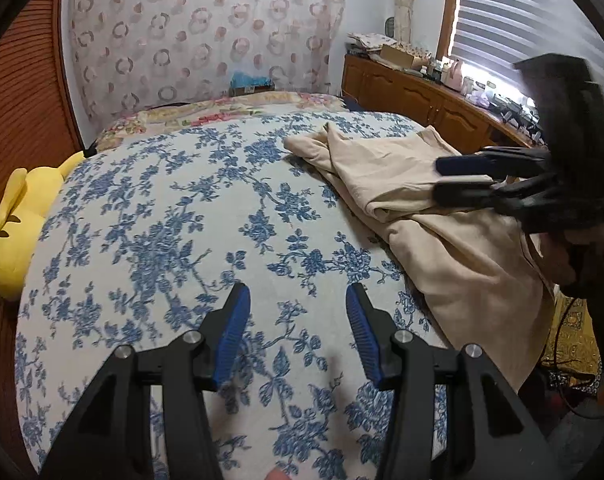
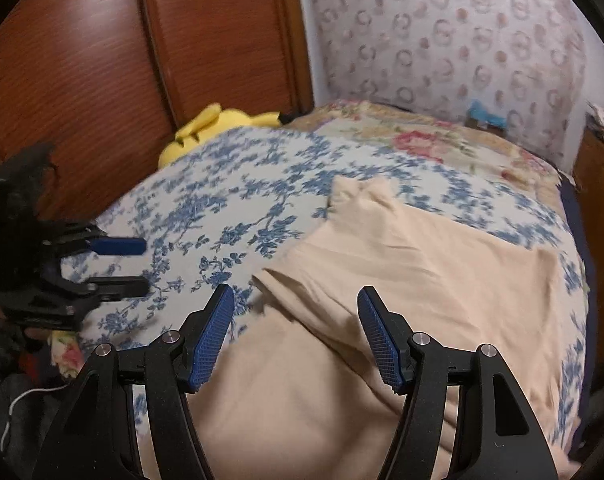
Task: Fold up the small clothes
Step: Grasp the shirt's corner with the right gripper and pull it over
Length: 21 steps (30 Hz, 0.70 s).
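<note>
A beige garment (image 1: 433, 216) lies crumpled on the right part of a bed with a blue-flowered cover (image 1: 174, 232). In the right wrist view the garment (image 2: 381, 280) spreads under and ahead of my right gripper (image 2: 296, 300), which is open and empty above it. My left gripper (image 1: 298, 296) is open and empty over bare bed cover, left of the garment. Each gripper shows in the other's view: the right one (image 1: 441, 178) over the garment, the left one (image 2: 142, 264) over the cover.
A yellow plush toy (image 1: 18, 224) lies at the bed's left edge by a wooden wardrobe (image 2: 82, 80). A wooden dresser (image 1: 413, 96) with clutter stands to the right under a window. A floral blanket (image 2: 421, 136) lies at the bed's far end.
</note>
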Tool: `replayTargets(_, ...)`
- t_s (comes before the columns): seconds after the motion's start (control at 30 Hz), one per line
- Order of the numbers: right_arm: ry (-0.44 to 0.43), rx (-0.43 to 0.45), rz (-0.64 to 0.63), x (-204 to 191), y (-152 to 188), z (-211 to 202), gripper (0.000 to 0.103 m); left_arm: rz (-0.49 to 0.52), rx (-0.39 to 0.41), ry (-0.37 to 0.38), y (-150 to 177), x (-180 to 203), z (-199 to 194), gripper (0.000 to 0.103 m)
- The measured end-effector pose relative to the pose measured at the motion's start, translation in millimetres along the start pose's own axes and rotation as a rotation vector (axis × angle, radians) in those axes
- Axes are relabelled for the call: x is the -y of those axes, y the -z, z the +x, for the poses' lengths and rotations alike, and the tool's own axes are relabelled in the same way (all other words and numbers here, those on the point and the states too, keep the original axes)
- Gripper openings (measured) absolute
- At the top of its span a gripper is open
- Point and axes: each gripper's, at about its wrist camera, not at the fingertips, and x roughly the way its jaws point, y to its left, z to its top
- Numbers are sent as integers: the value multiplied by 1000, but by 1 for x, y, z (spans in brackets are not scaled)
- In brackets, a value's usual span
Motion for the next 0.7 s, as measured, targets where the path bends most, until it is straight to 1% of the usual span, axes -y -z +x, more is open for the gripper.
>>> replayTargets(0.13, 41, -85, -51, -7, -6, 32, 66, -20, 12, 2, 4, -7, -4, 49)
replayTargets(0.23, 56, -146, -66, -5, -5, 50, 66, -35, 9, 2, 7, -13, -3, 49)
replayTargets(0.27, 66, -166, -78, -5, -4, 55, 64, -38, 9, 4, 9, -14, -3, 49)
replayTargets(0.3, 78, -180, -93, -5, -3, 59, 52, -42, 9, 6, 11, -15, -3, 49)
replayTargets(0.33, 86, -181, -106, -5, -2, 60, 30, -45, 9, 8, 12, -16, -3, 49)
replayTargets(0.37, 101, -164, -110, -5, -2, 58, 18, -48, 9, 9, 14, -16, -3, 49)
replayTargets(0.4, 109, -143, -99, -2, -3, 54, 7, -50, 8, 11, 15, -16, -3, 49)
replayTargets(0.53, 58, -20, 14, 25, -17, 18, 6, -55, 5, 19, 19, -16, -2, 49)
replayTargets(0.63, 89, 45, 56, 48, -31, -8, 5, -55, 7, 24, 18, -16, -1, 49)
replayTargets(0.7, 133, 62, 68, 67, -44, -19, 5, -51, 11, 29, 18, -13, -2, 49)
